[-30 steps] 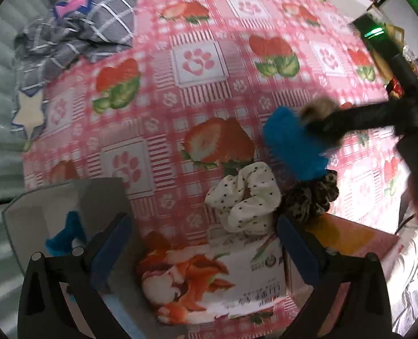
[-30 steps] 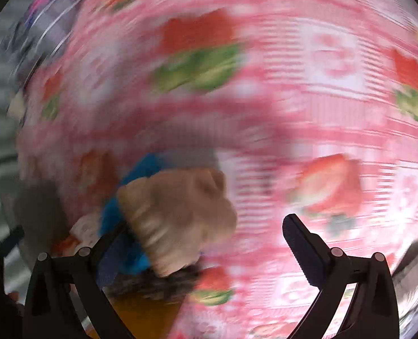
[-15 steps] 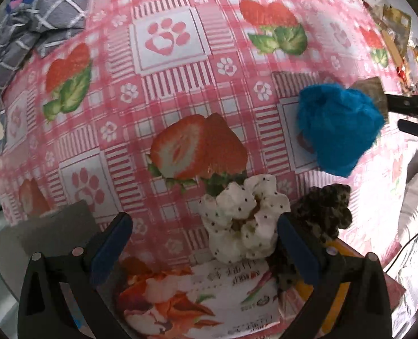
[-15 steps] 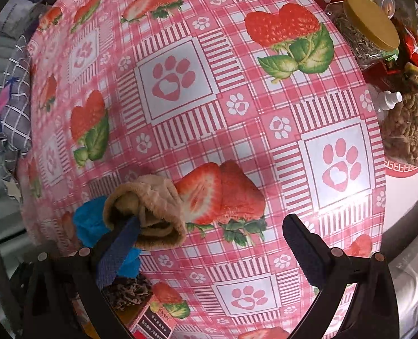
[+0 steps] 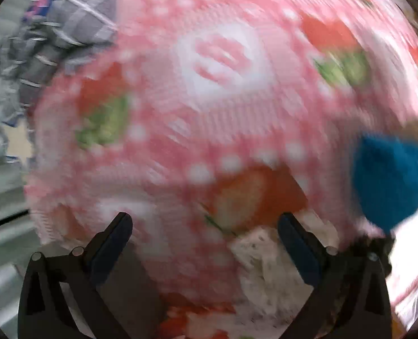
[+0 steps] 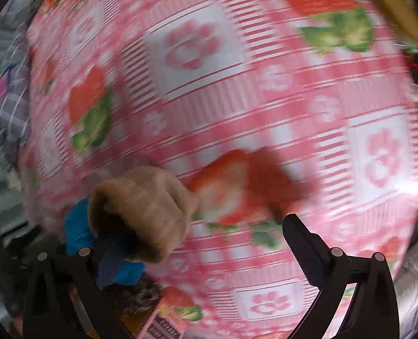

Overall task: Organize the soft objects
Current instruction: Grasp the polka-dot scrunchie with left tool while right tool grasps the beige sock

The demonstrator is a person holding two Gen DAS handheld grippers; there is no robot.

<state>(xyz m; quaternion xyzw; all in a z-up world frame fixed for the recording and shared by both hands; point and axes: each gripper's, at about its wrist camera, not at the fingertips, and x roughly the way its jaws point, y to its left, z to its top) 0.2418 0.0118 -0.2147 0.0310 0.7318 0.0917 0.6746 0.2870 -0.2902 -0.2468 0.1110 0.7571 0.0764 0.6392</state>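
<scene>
Both views are blurred by motion. My right gripper [image 6: 203, 243] has its jaws wide open; a tan fluffy scrunchie [image 6: 144, 212] and a blue fluffy scrunchie [image 6: 79, 231] hang looped over its left finger. The blue scrunchie also shows at the right edge of the left wrist view [image 5: 392, 180]. My left gripper [image 5: 203, 243] is open and empty above the strawberry tablecloth [image 5: 223, 84]. A white dotted scrunchie [image 5: 268, 265] lies just behind its right finger, and a dark leopard scrunchie [image 5: 372, 243] lies to the right of it [image 6: 141, 296].
A grey plaid cloth [image 5: 67, 28] lies bunched at the table's far left corner. A printed carton [image 6: 166, 322] sits at the near edge. Jars and snack packs [image 6: 400, 14] stand at the far right.
Both grippers are moving, so the views went blurry. The left view swung and the carton dropped out of sight. The tan and blue scrunchies still hang on the right gripper's left finger.
</scene>
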